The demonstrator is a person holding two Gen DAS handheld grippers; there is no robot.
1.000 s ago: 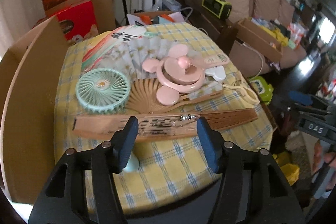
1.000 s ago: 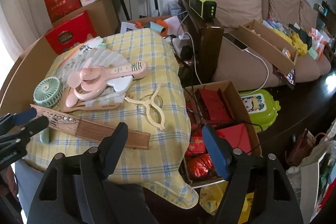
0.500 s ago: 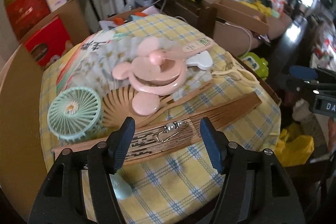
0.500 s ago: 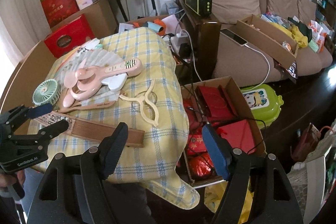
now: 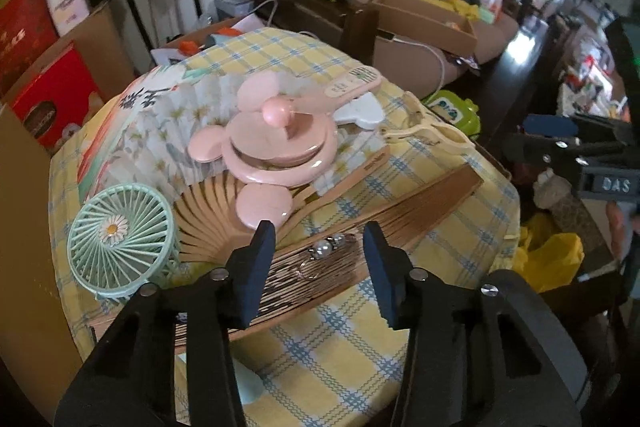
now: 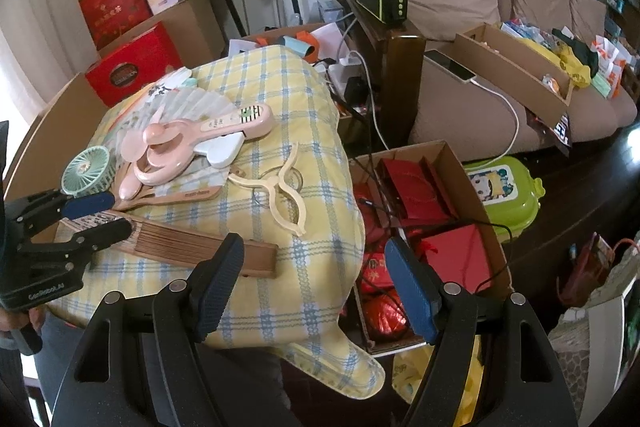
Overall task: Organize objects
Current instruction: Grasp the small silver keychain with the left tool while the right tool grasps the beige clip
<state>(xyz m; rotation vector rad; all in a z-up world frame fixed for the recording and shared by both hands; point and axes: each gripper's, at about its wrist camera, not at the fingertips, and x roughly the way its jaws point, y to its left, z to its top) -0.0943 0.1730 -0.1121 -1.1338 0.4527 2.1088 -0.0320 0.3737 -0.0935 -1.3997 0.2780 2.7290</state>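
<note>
Left wrist view: the closed wooden fan (image 5: 360, 235) lay at 6 o'clock on the table (image 5: 332, 355), between the left tongs (image 5: 316, 267). Their jaws had just been closing and straddled it; pad contact could not be confirmed. The right tongs (image 6: 316, 287) stood open and empty at 4 o'clock. Pink fan (image 5: 276, 147) and green fan (image 5: 120, 239) remained unsorted; organizing appeared barely begun.

"das" stands on a label (image 5: 615, 184) on the right claw (image 5: 560, 139), right of the left claw (image 5: 318, 267); other print is too small to read.
</note>
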